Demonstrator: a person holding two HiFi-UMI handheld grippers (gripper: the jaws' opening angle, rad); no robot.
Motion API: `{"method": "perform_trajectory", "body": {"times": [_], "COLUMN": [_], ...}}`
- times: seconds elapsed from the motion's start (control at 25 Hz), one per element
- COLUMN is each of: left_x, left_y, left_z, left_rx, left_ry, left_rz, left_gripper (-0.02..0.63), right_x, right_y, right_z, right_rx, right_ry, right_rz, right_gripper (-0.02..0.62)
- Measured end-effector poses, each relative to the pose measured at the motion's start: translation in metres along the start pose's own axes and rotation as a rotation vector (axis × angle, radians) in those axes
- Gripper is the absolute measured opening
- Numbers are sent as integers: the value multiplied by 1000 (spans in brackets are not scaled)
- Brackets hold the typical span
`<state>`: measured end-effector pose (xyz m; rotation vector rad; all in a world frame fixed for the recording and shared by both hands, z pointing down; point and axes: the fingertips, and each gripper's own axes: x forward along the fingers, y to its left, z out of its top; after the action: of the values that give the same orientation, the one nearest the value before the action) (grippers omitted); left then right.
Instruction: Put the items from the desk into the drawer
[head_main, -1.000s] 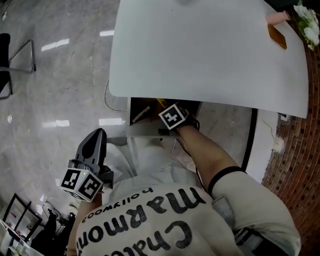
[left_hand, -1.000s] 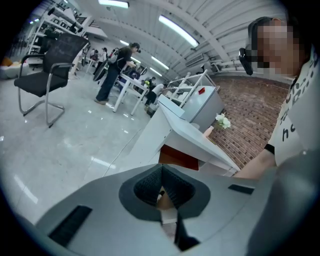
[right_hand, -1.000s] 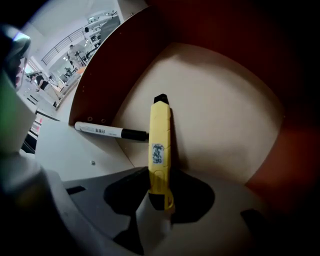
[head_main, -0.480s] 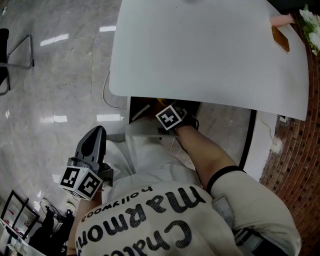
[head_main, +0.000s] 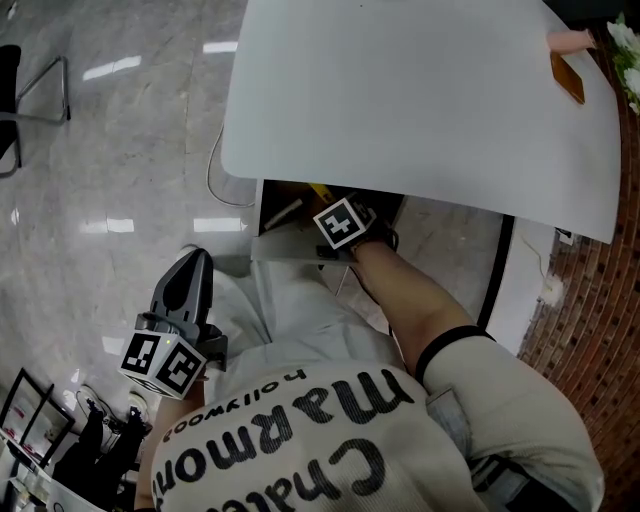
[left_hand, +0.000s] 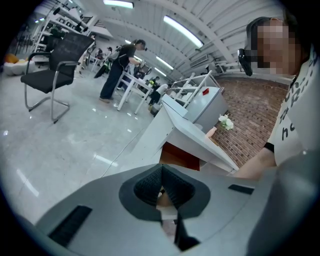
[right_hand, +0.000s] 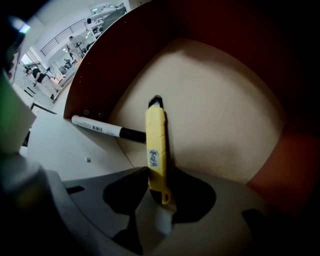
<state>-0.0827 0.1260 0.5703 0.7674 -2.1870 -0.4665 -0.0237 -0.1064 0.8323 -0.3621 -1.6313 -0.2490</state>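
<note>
The light, stiff, slick-sided yellow utility knife (right_hand: 156, 145), best pinched mid-body, lies between the jaws of the right claw (right_hand: 160, 199), which have just been opening and stand released; the left claw (left_hand: 161, 187) is clenched empty.

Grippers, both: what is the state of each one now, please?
Left gripper: shut, holding nothing.
Right gripper: open; its jaws have just been opening, with the yellow utility knife between them, apparently let go in the drawer.
</note>
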Motion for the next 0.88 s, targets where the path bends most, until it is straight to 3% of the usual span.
{"method": "perform_trajectory", "body": {"times": [0.4,0.64,0.76,0.88], "left_x": [-13,-7,-6,-10], "left_y": [-12,-26,-38,-44], "left_z": [-6,2,14,28], "left_rx": [-26,2,38,59], "left_ry": [32,65,54,33], "left_rz": [31,-33,-90,-138], "left_gripper": [2,2,2,2], "right_x": [-1,-19,-39,-65], "right_y": [-2,-13,-14,-13], "right_z": [-5,-7,-12,-9], "right_rx": [40,95,169,329], "right_ry": [34,11,10,-61], "right_rz": [25,-10,-13,-23], "right_gripper": [166,166,166,161]}}
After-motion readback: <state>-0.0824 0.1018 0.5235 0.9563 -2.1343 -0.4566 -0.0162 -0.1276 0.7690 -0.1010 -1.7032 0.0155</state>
